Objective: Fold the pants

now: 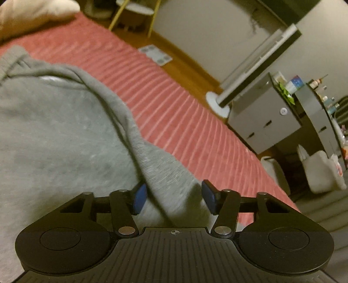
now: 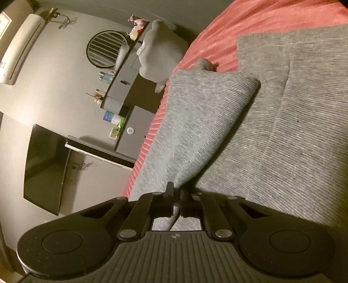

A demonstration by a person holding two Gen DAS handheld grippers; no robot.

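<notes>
Grey sweatpants (image 1: 54, 130) lie spread on a bed with a red ribbed cover (image 1: 174, 98). In the left wrist view a raised fold of the pants, with a dark seam line, runs between the blue pads (image 1: 140, 198) of my left gripper (image 1: 174, 197). Its jaws stand apart and the right pad is clear of the cloth, so it is open. In the right wrist view my right gripper (image 2: 177, 202) is shut on an edge of the pants (image 2: 293, 130). A flap of grey cloth (image 2: 202, 122) rises from the flat layers into its jaws.
A pale pillow (image 1: 32, 13) lies at the bed's far left corner. Beyond the bed edge are a wooden floor with a bathroom scale (image 1: 155, 55), a grey cabinet (image 1: 265, 124) and a white bag (image 1: 319, 172). A dark screen (image 2: 45, 167) hangs on the wall.
</notes>
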